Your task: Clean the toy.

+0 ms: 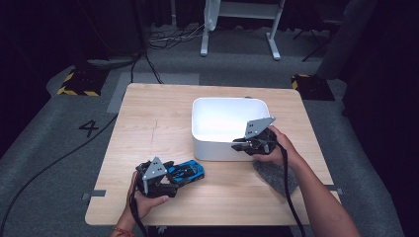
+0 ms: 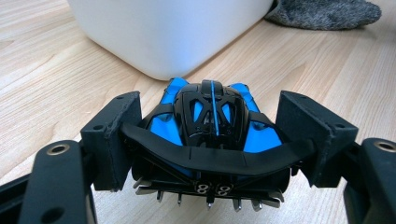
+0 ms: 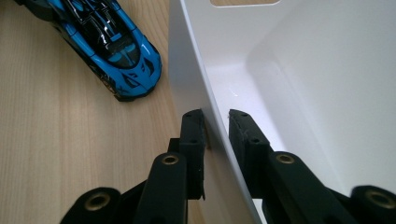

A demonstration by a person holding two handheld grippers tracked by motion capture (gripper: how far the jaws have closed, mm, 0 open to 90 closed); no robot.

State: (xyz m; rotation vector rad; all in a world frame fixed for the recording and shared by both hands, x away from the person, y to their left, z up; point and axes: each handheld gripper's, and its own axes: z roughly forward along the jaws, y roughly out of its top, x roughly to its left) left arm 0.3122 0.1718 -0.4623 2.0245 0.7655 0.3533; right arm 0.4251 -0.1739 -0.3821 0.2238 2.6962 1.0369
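A blue and black toy car [image 1: 190,171] sits on the wooden table, near the front left. My left gripper [image 1: 173,177] is shut on its rear end, with the pads pressing both sides of the car [image 2: 212,112]. The car's nose points at a white bin [image 1: 217,148] in the table's middle. My right gripper [image 1: 247,144] is at the bin's front right corner. Its jaws straddle the thin bin wall [image 3: 187,56], one pad outside and one inside, pinching it. In the right gripper view the car [image 3: 112,51] lies just outside that wall.
A grey fuzzy cloth [image 1: 276,175] lies on the table under the right forearm, right of the bin [image 2: 163,32]; the left gripper view shows this cloth [image 2: 327,11] too. Cables and a white stand's legs [image 1: 237,29] are on the floor beyond the table.
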